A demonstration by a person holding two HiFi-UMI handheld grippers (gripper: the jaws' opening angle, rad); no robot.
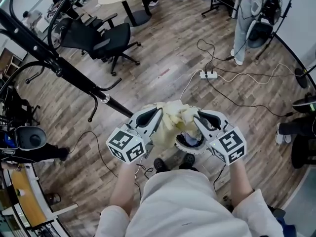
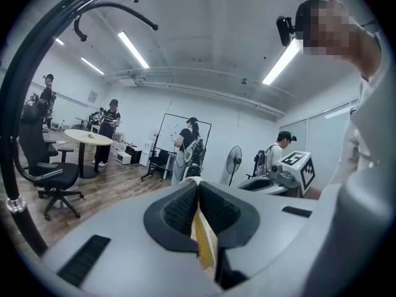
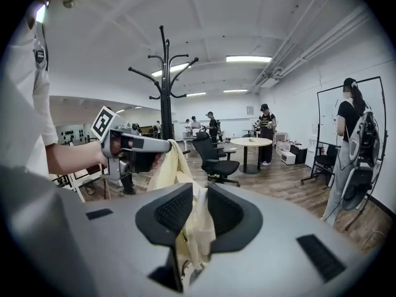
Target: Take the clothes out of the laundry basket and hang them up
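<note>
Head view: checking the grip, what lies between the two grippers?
A pale yellow garment, bunched between the left gripper and right gripper. The head view shows it: pinched by the left, loose in the right's parted jaws.

- The laundry basket (image 1: 191, 147) is showing only a bit of white rim in the head view; the rest is lying under the pale yellow garment (image 1: 173, 118) and the right gripper (image 1: 198, 116).
- In the left gripper view, the garment is appearing only as a thin strip pinched in the left gripper (image 2: 197, 184).
- The coat rack (image 1: 54, 63) is running off the head view's top-left corner, and its foot is hiding behind the left gripper.
- The top edge is cutting off a standing person (image 1: 243, 28).
</note>
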